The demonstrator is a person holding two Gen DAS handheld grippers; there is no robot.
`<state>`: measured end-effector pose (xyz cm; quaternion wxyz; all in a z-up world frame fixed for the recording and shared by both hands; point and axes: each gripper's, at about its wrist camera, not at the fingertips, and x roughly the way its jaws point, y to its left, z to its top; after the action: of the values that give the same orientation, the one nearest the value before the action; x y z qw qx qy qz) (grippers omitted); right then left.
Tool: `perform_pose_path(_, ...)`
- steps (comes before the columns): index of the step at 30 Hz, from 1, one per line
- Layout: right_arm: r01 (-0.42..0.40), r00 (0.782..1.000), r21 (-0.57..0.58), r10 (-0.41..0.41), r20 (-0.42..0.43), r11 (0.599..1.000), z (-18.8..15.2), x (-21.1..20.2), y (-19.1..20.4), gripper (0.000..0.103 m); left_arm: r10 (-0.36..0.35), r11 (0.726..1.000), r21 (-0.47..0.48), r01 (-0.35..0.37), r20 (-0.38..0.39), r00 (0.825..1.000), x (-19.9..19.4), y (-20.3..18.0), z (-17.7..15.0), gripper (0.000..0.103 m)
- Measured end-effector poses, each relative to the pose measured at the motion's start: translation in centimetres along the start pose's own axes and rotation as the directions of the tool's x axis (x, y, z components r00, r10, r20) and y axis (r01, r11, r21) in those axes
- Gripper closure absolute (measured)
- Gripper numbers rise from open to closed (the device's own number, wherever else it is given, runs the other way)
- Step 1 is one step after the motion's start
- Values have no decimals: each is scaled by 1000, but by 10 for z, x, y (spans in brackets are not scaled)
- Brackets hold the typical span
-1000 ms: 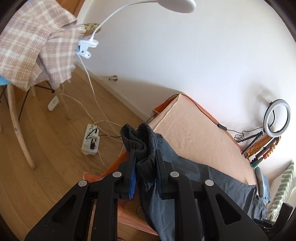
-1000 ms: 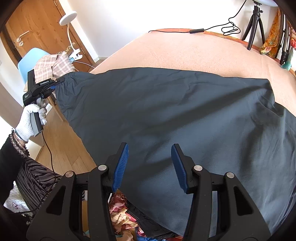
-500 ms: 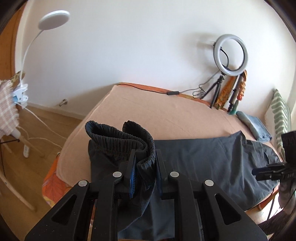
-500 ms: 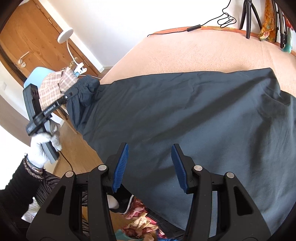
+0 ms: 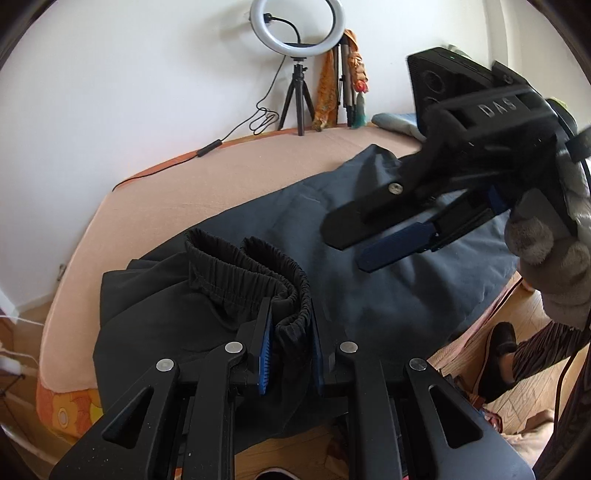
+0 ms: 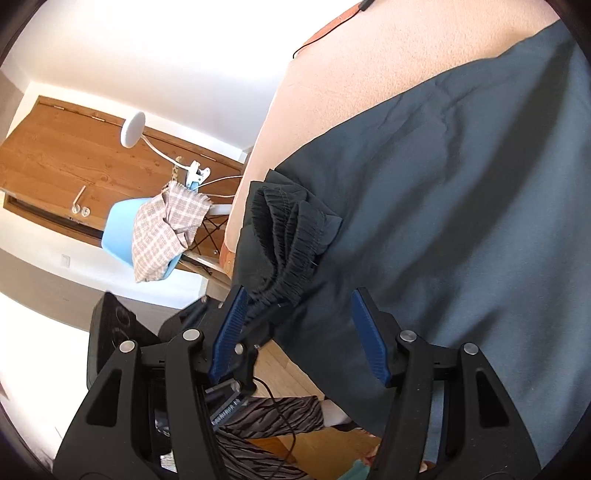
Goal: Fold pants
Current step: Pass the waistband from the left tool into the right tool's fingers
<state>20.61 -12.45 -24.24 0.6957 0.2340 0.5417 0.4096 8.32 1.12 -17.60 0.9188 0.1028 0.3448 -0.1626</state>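
Dark grey pants [image 5: 369,258] lie spread on a peach bed [image 5: 184,192]. Their gathered elastic waistband [image 5: 251,269] is bunched up, and my left gripper [image 5: 290,314] is shut on it at the near edge of the bed. A gloved hand [image 5: 546,240] holds my right gripper [image 5: 345,248] just above the pants, to the right of the waistband. In the right wrist view the right gripper [image 6: 298,293] has its jaws opening. The waistband bunch [image 6: 288,236] sits just beyond its fingertips, nearer the left pad, and the pads press on nothing.
A ring light on a tripod [image 5: 297,27] and a folded blue cloth [image 5: 395,122] stand at the far side of the bed. Off the bed's end are a blue chair [image 6: 122,232] with a plaid cloth [image 6: 166,225], a clip lamp [image 6: 133,129] and a wooden door [image 6: 55,166].
My left gripper has swung with the waistband from the bed's end across to beside the right gripper. The right gripper has rolled, dropped a little and widened its jaws.
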Motion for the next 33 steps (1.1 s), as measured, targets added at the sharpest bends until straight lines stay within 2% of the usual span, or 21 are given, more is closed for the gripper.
perform_pose_path(4, -101, 994, 99, 104, -19, 990, 9, 16, -7, 42, -19, 1000, 17, 20, -15, 1000, 4, -11, -5, 84)
perform_pose_path(5, -106, 994, 117, 109, -26, 987, 11, 21, -8, 42, -23, 1000, 19, 24, -19, 1000, 5, -13, -6, 82)
perform_pose_path(12, -28, 998, 157, 38, -59, 987, 17, 46, -4, 41, -74, 995, 66, 74, -4, 997, -1, -28, -4, 74)
perform_pose_path(15, 49, 997, 123, -41, -66, 991, 20, 53, 5, 41, -98, 993, 65, 98, -6, 995, -6, -27, -4, 74)
perform_pose_path(18, 118, 991, 89, -112, -69, 989, 19, 58, 7, 43, -140, 990, 19, 140, -20, 990, -11, -15, -5, 74)
perform_pose_path(20, 145, 988, 77, -140, -66, 987, 18, 61, 7, 66, -176, 984, -22, 175, -23, 984, -21, -4, -6, 74)
perform_pose_path(23, 149, 988, 74, -144, -58, 986, 15, 63, 5, 78, -234, 966, -111, 232, -2, 972, -41, 22, -7, 74)
perform_pose_path(26, 155, 987, 54, -152, -43, 986, 14, 60, 8, 84, -197, 960, -190, 207, 68, 978, -62, 53, -3, 74)
perform_pose_path(28, 133, 991, 44, -131, -27, 990, 17, 49, 10, 84, -130, 953, -261, 154, 106, 986, -75, 82, 0, 74)
perform_pose_path(31, 124, 992, -10, -124, -6, 992, 22, 32, 23, 85, -65, 918, -380, 114, 140, 988, -87, 125, 4, 74)
perform_pose_path(33, 113, 994, -27, -113, -2, 993, 26, 19, 28, 85, -21, 902, -425, 78, 138, 990, -90, 145, 4, 74)
